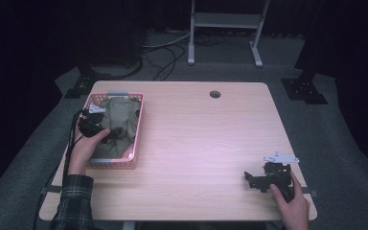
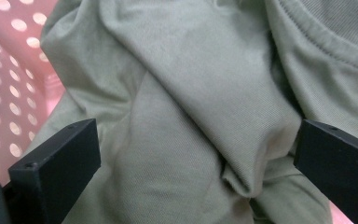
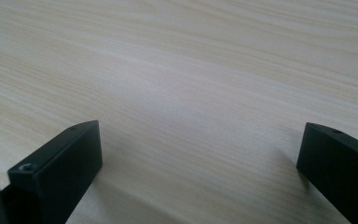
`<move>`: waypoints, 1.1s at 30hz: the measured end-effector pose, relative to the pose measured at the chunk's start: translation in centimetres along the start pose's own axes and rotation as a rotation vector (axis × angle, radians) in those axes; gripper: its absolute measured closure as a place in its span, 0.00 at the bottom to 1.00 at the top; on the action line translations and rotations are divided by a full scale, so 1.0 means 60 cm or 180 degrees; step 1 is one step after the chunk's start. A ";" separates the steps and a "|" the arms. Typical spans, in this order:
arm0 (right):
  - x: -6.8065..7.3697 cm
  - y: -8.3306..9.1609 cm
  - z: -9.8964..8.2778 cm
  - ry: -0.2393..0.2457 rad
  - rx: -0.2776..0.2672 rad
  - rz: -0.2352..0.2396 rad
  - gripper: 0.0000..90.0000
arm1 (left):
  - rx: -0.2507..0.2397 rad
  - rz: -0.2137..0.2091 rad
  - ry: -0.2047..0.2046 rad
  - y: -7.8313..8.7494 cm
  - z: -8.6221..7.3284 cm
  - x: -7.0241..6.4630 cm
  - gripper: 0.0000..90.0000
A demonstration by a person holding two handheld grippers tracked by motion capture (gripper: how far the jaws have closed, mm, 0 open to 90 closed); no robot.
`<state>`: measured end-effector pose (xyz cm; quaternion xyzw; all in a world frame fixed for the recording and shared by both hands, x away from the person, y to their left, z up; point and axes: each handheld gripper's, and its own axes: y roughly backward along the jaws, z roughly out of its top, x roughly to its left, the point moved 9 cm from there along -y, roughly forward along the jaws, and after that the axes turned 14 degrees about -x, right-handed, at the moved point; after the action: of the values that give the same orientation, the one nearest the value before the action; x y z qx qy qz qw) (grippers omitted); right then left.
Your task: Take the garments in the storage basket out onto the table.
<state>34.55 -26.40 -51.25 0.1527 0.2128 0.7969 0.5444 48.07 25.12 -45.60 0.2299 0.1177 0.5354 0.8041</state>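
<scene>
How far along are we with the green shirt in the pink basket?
Early stage. Done: the left tongs have reached into the pink basket, jaws open on either side of a fold of the olive-green shirt. In hand: closing on that fold; nothing is gripped yet. Left: the whole shirt lies crumpled in the basket, and the right tongs wait open over the bare wooden table.

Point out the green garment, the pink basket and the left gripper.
green garment (image 2: 191,84): left gripper view, on a broad fold.
pink basket (image 1: 140,125): high view, on its right rim.
left gripper (image 1: 117,131): high view, midway between its fingertips.
</scene>
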 end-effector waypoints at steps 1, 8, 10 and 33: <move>0.000 0.000 0.000 0.0000 0.0000 0.0000 0.00 | 0.0000 0.0000 0.0000 0.000 0.000 0.000 0.00; 0.000 0.000 0.000 0.0000 0.0000 0.0000 0.00 | 0.0108 -0.0006 0.0007 -0.006 -0.008 0.000 0.00; 0.000 0.000 0.000 0.0000 0.0000 0.0000 0.00 | 0.0140 -0.0016 0.0007 -0.007 -0.010 0.000 0.00; 0.000 0.000 0.000 0.0000 0.0000 0.0000 0.00 | 0.0476 0.0021 -0.0152 -0.020 -0.031 -0.002 0.00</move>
<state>34.56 -26.40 -51.25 0.1526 0.2128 0.7969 0.5444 48.17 25.07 -47.81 0.3024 0.1374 0.5221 0.7855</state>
